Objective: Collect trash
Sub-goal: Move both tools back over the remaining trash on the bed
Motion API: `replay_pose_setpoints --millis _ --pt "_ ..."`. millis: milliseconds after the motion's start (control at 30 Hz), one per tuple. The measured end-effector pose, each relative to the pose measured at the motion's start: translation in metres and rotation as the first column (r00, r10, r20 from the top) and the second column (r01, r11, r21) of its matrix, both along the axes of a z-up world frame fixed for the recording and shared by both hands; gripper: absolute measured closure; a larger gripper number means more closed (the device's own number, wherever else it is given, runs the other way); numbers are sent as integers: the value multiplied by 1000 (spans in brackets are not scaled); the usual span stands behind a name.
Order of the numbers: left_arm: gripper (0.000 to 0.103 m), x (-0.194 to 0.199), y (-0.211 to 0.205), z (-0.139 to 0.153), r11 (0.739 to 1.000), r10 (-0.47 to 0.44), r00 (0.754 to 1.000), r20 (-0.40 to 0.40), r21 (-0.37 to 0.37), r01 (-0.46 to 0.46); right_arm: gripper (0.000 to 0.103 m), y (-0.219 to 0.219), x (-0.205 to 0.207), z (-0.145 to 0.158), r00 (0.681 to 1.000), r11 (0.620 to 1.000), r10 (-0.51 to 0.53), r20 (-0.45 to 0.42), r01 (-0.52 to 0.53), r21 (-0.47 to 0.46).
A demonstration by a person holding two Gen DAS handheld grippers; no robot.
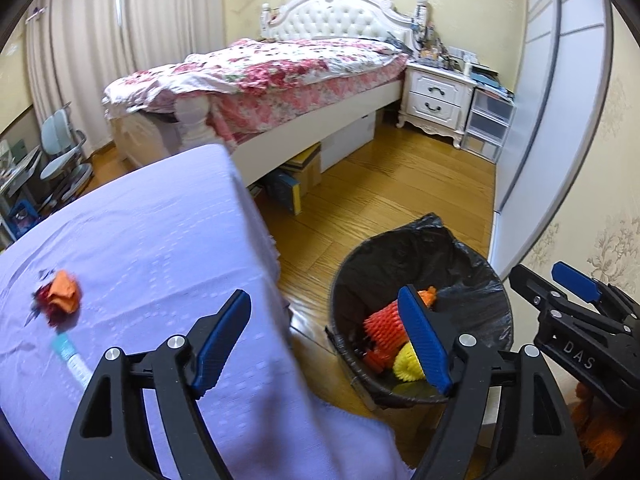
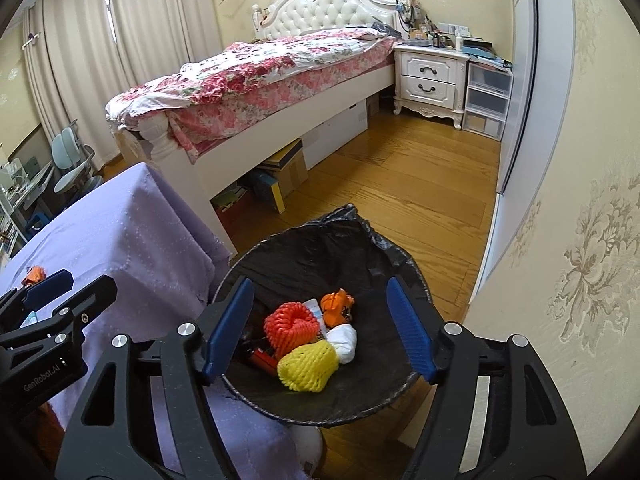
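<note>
Our right claw [image 2: 320,330] stands apart and empty right over the black-lined bin [image 2: 280,256], with the orange and yellow foam nets [image 2: 306,364] lying between its pads. Our left claw [image 1: 326,346], likewise apart and bare, straddles the bench [image 1: 140,232] edge; crumpled orange trash [image 1: 62,292] lies toward ten o'clock.

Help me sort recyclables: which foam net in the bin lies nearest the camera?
The yellow foam net, in front of the orange-red one.

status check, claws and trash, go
Left claw open, empty. Right claw open, empty, over the bin. Orange wrapper and tube still on the table. Nothing blocking.
</note>
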State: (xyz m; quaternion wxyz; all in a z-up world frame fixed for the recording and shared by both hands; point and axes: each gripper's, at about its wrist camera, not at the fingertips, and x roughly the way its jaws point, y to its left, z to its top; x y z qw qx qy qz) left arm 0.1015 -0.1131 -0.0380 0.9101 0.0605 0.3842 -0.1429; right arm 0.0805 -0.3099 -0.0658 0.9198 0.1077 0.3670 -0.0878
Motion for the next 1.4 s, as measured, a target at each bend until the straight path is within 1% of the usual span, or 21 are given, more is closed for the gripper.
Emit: replay_pose_setpoints --millis 333,733,1033,1233,1400 --pt "27 -10 58 4 994 109 994 6 2 -109 34 46 -5 8 997 997 82 9 -82 -5" --pt "27 -22 127 3 969 245 969 -6 -9 -245 34 109 2 12 978 978 208 1 -208 -13" --pt "27 -24 169 -7 944 329 943 -50 -19 -330 34 159 7 15 950 949 312 -15 -313 -25" --pt "27 -17 184 -14 933 354 931 -90 -38 -359 34 184 10 12 933 933 360 -30 -360 -18" --pt "27 -14 195 -19 924 374 919 -122 -40 -381 34 198 11 9 921 922 387 -40 -388 -21"
